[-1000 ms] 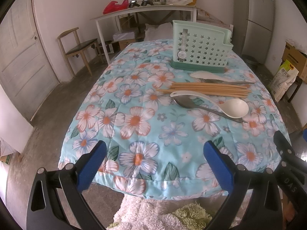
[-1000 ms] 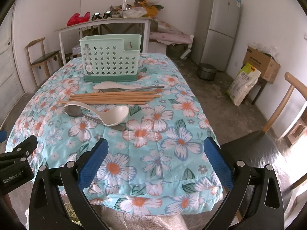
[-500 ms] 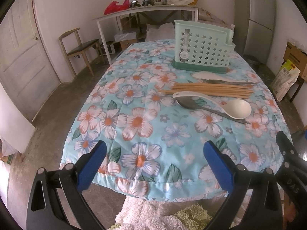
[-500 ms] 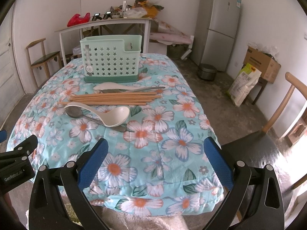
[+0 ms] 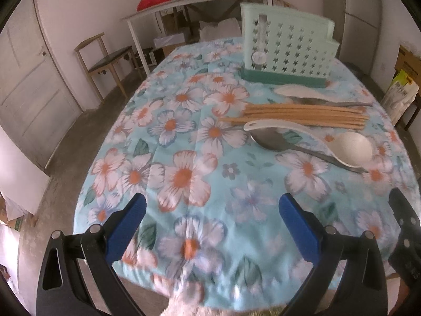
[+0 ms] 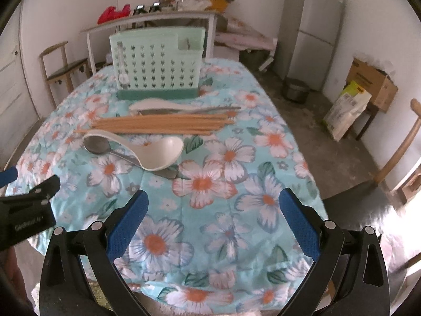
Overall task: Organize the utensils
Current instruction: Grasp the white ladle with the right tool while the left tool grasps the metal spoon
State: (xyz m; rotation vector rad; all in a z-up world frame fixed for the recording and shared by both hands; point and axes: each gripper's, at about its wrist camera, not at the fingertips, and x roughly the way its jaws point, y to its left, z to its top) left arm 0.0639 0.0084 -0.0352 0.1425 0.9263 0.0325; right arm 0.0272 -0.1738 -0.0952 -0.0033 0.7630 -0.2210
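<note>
A mint green utensil caddy [image 5: 285, 55] [image 6: 158, 65] stands at the far end of the flowered tablecloth [image 5: 184, 173]. In front of it lie a white spoon [image 6: 160, 104], a bundle of wooden chopsticks [image 5: 302, 115] [image 6: 163, 123], a white ladle [image 5: 352, 150] [image 6: 160, 152] and a metal spoon [image 5: 273, 141] [image 6: 98, 144] under it. My left gripper [image 5: 210, 208] is open and empty above the table's near edge. My right gripper [image 6: 213, 205] is open and empty, near the ladle.
A wooden chair [image 5: 105, 55] and a door [image 5: 29, 79] are at the left. A cluttered white table [image 5: 194, 0] stands behind. A fridge [image 6: 313, 26], a pot [image 6: 296, 92], boxes [image 6: 373, 84] and another chair [image 6: 400, 150] are at the right.
Both grippers have moved forward over the table, toward the utensils. Both stay open and empty.
</note>
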